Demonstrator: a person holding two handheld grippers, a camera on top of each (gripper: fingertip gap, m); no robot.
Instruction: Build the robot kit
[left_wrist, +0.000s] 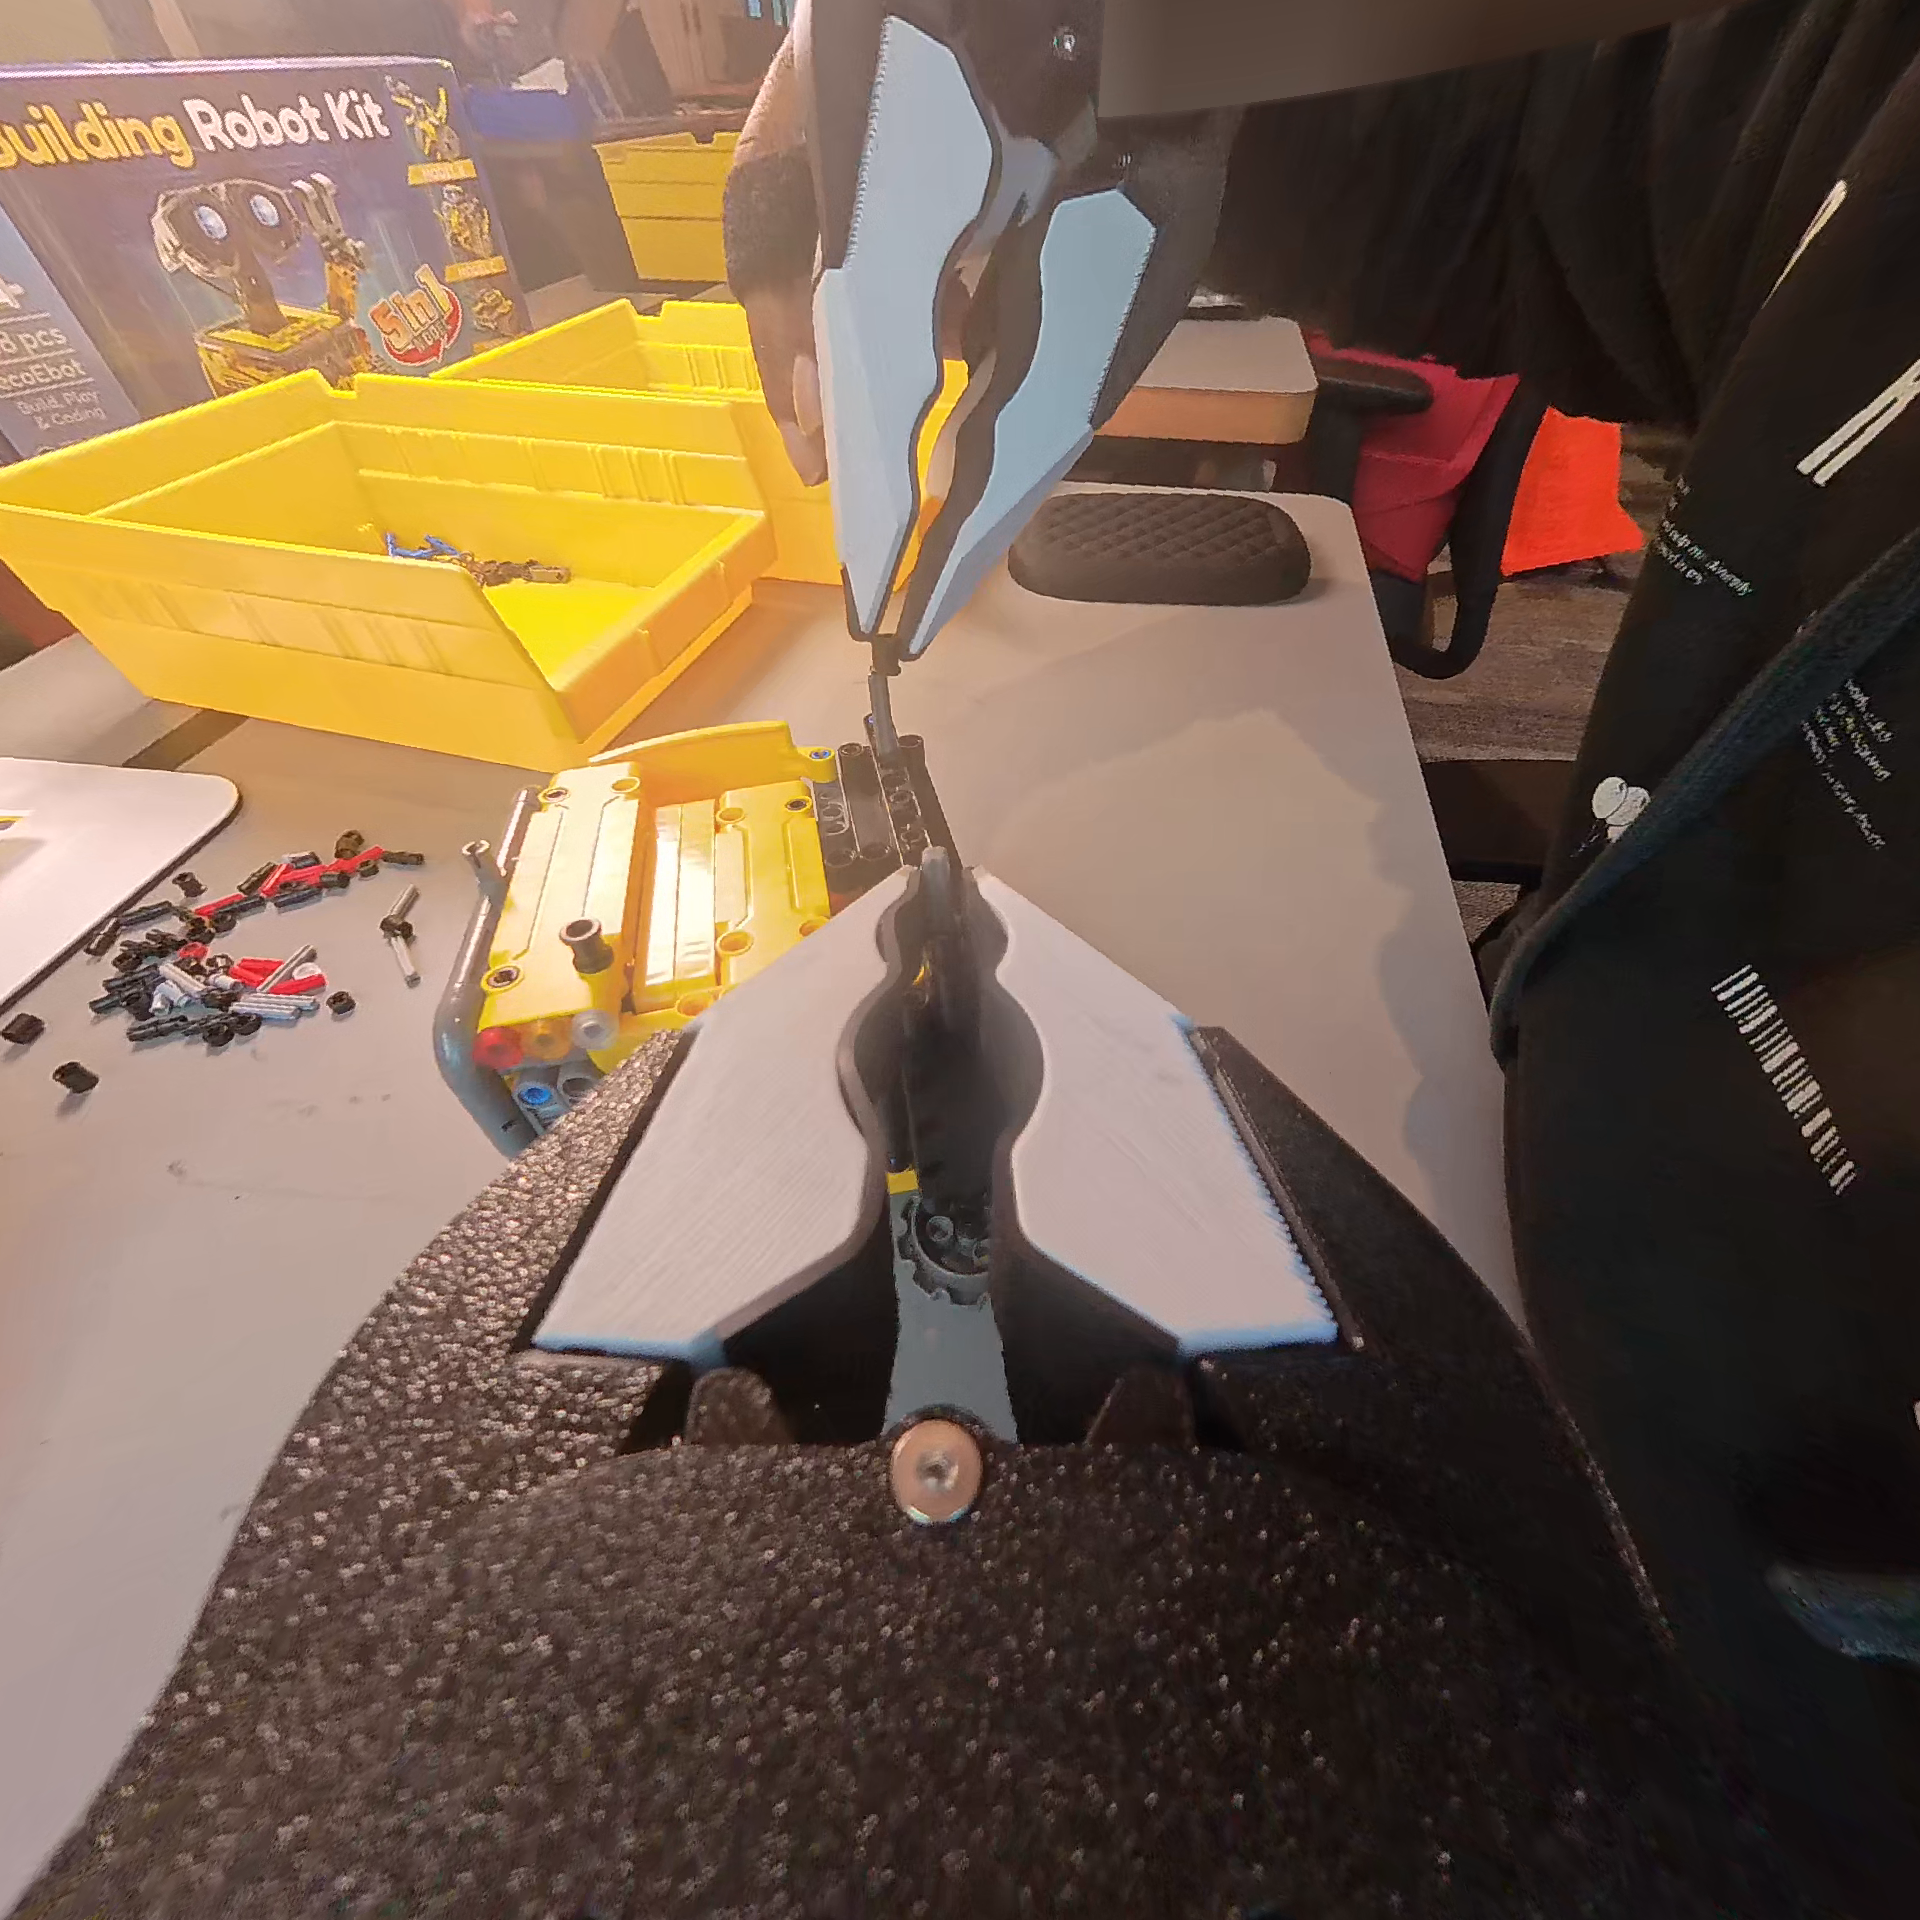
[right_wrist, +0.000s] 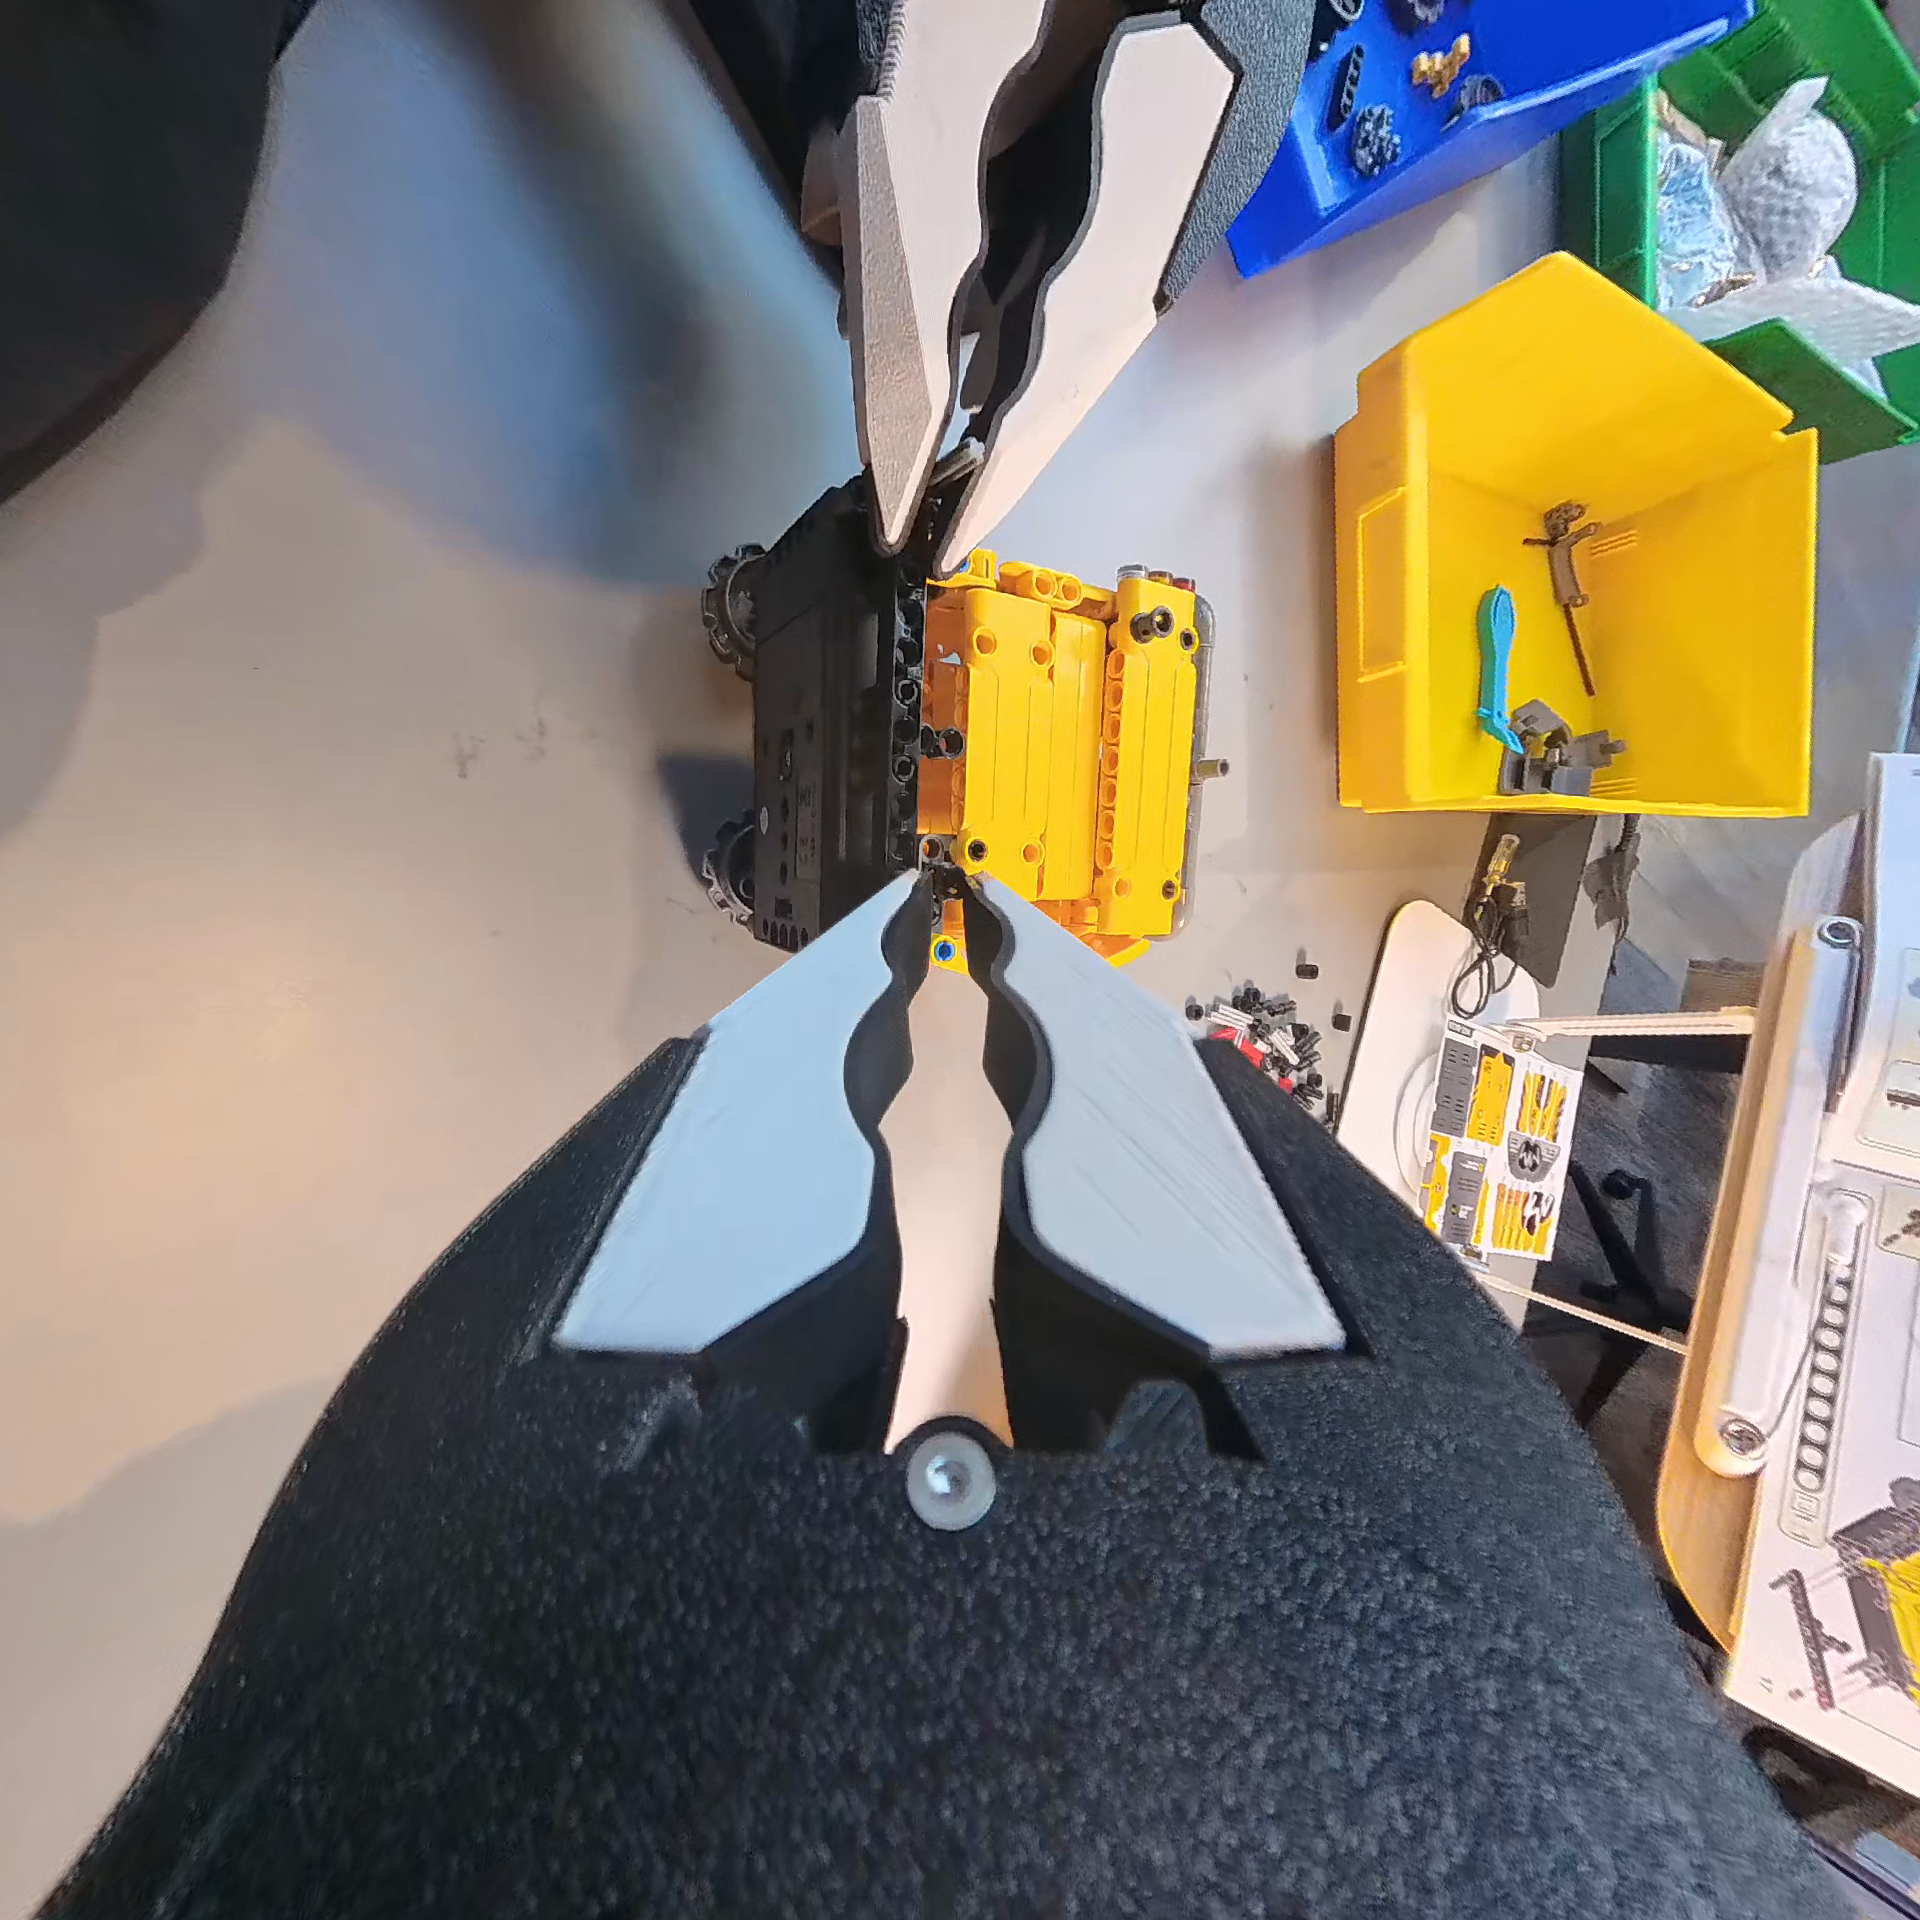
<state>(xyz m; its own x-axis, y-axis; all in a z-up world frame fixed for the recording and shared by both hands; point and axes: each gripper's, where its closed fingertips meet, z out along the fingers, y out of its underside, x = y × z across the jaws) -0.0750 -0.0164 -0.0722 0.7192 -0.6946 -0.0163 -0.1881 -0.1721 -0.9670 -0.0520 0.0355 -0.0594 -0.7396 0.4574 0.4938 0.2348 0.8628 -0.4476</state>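
Observation:
A yellow and black brick-built model (left_wrist: 665, 883) lies on the grey table (left_wrist: 1174, 831); it also shows in the right wrist view (right_wrist: 1039, 748). My left gripper (left_wrist: 940, 873) is shut on a dark grey part at the model's near black end. In the right wrist view it comes in from the top (right_wrist: 920, 545). My right gripper (right_wrist: 945, 883) is shut on a short black pin (left_wrist: 883, 707). It holds the pin upright against a black holed beam (left_wrist: 883, 800) of the model. In the left wrist view it reaches down from above (left_wrist: 883, 634).
Yellow bins (left_wrist: 364, 582) and a kit box (left_wrist: 239, 239) stand at the back left. Loose small pins (left_wrist: 208, 956) lie left of the model. A black pad (left_wrist: 1158, 545) lies behind. Blue (right_wrist: 1455, 125), green (right_wrist: 1766, 208) and yellow bins (right_wrist: 1579, 582) and a sticker sheet (right_wrist: 1496, 1143) are to the right. The tips of one gripper are about 7 cm away from the tips of the other.

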